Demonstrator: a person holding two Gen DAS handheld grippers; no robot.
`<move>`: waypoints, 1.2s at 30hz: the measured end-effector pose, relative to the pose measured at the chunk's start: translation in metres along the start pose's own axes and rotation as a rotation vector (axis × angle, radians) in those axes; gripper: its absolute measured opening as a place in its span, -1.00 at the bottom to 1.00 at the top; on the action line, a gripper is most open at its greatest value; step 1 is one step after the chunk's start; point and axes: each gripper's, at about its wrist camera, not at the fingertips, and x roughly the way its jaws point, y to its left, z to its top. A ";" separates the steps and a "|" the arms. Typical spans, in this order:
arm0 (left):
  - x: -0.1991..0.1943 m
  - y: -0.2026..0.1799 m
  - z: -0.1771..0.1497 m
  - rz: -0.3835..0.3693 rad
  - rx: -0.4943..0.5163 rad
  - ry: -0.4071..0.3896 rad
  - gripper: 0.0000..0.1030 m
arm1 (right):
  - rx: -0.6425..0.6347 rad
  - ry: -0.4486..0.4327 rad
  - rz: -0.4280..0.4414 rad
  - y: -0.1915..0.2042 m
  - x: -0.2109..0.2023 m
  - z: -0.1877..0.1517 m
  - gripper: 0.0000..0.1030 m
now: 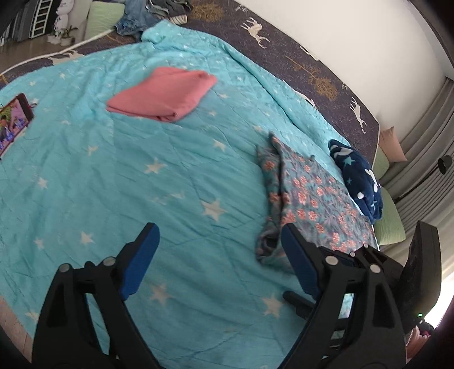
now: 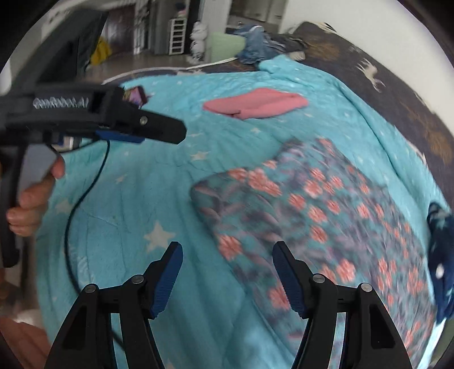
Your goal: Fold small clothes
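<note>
Left edge of the bed: a tablet point(image 1: 13, 122) with a lit screen lies flat on the turquoise star-print quilt point(image 1: 119, 181), well apart from the clothing. In the right wrist view a person's hand point(image 2: 34, 195) grips the handle of the left gripper at the left margin, with a dark cable point(image 2: 73, 215) hanging from it onto the quilt.

Left gripper point(image 1: 218, 257): jaws stand wide apart, blue pads facing each other, nothing between them but bare quilt. Its right-hand finger overlaps the near edge of the floral garment in the picture; whether it touches the cloth cannot be determined.

Centre, far side: a pink garment point(image 1: 163, 95) lies folded into a flat, roughly rectangular packet on the quilt, well apart from both grippers.

Right gripper point(image 2: 228, 274): jaws parted, empty, held above the near left corner of the floral garment; the view is motion-blurred.

Right of centre: the floral garment point(image 1: 309, 198), teal with coral flowers, lies spread on the quilt, one long edge bunched into a ridge on its left side.

Far right: a navy fleece item point(image 1: 357, 178) with white and pale blue shapes lies just beside the floral garment at the quilt's edge. A dark deer-print bedsheet point(image 1: 320, 71) shows beyond the quilt, and a heap of denim clothes point(image 1: 139, 20) sits at the far end.
</note>
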 end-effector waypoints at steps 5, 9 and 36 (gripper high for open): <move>0.000 0.006 0.001 0.016 0.006 -0.034 0.85 | 0.005 0.021 -0.054 0.002 0.017 0.009 0.31; 0.007 0.010 0.006 0.022 -0.007 -0.031 0.86 | 0.003 0.020 -0.073 0.005 0.018 0.015 0.31; 0.098 -0.033 0.041 -0.387 -0.178 0.251 0.86 | 0.443 -0.123 0.172 -0.072 -0.013 0.005 -0.85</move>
